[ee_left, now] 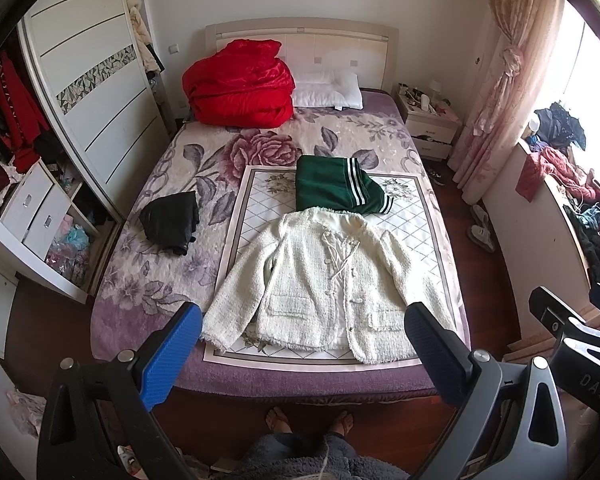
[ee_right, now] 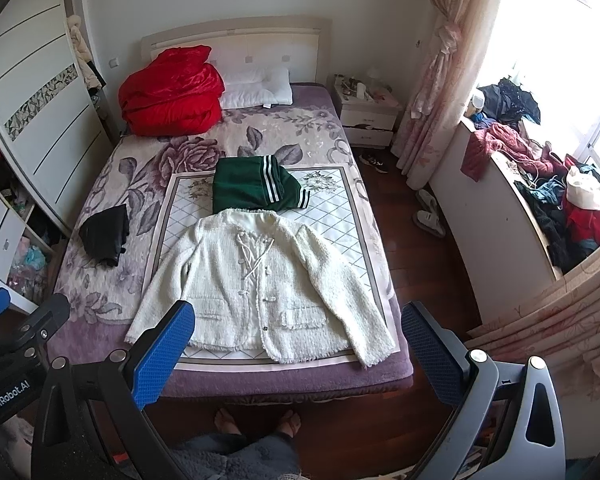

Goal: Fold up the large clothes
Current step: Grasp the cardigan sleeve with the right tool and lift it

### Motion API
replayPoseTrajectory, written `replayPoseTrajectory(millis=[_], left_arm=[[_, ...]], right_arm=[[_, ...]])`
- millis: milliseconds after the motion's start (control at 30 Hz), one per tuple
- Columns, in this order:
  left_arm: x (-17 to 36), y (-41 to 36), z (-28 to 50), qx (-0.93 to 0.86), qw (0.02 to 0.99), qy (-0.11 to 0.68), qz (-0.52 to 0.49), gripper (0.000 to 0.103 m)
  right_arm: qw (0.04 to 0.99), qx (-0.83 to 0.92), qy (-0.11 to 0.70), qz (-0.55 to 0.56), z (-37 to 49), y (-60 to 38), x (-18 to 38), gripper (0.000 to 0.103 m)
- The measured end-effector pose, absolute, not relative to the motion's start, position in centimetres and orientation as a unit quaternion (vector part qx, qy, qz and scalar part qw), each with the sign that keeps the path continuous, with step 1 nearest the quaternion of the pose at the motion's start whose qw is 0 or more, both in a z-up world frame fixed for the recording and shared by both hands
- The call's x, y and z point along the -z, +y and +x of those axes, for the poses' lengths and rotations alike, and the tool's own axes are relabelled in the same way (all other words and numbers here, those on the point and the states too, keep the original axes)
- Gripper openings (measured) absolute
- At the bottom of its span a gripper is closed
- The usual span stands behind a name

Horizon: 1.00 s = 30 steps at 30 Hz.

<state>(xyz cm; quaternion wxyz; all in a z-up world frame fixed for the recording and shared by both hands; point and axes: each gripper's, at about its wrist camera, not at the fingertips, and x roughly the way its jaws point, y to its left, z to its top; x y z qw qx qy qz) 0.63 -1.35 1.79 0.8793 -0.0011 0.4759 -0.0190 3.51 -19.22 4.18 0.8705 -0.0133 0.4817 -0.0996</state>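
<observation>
Now you are holding both tongs, left tongs (ee_left: 302, 350) and right tongs (ee_right: 298, 350), wide open above the white jacket (ee_left: 324, 280); try pinching its sleeve ends first.

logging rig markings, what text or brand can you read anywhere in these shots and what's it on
"DAS" on the body of the right hand-held gripper, seen from the left wrist view; it may be cut off.
"GenRobot.AI" on the body of the left hand-held gripper, seen from the right wrist view.
Items on the nightstand are too small to read.
</observation>
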Motion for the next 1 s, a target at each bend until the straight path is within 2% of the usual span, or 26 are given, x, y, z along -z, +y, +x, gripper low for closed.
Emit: replayPoseTrajectory(millis=[233, 400, 467, 500, 533, 600, 800, 1000], left_arm=[[0.1, -0.6, 2.2, 0.012, 0.888, 0.459, 0.006, 0.103], [6.3, -0.6, 6.3, -0.013, 0.899, 0.437, 0.038, 0.103], [10.2, -0.6, 8.5, -0.023, 0.89, 0.452, 0.058, 0.103], [12.0, -0.6, 9.3, -0.026, 0.886, 0.46, 0.062, 0.103], [14.3, -0.8, 10.4, -0.03, 0.877, 0.475, 0.065, 0.103], [17.9, -1.5, 12.1, -0.032, 0.862, 0.502, 0.067, 0.103], [29.1, -6.0, 16.1, -0.057, 0.816, 0.569, 0.078, 0.103], [39.7, -16.0, 18.8, -0.035, 0.787, 0.606, 0.109, 0.103]], right_arm=[[0.868, 0.116, 0.483, 0.001, 4.8, -19.4, -3.6, 0.103], [0.855, 0.148, 0.495, 0.055, 7.3, -21.7, 2.3, 0.103], [0.832, 0.173, 0.518, 0.097, 8.5, -24.2, 6.6, 0.103], [0.821, 0.188, 0.527, 0.115, 8.5, -25.4, 9.0, 0.098], [0.809, 0.203, 0.534, 0.137, 8.6, -27.0, 11.5, 0.088], [0.777, 0.24, 0.555, 0.175, 8.5, -30.4, 17.2, 0.083], [0.654, 0.283, 0.597, 0.369, 6.2, -40.4, 35.9, 0.083], [0.556, 0.307, 0.545, 0.548, 2.4, -47.7, 55.2, 0.083]])
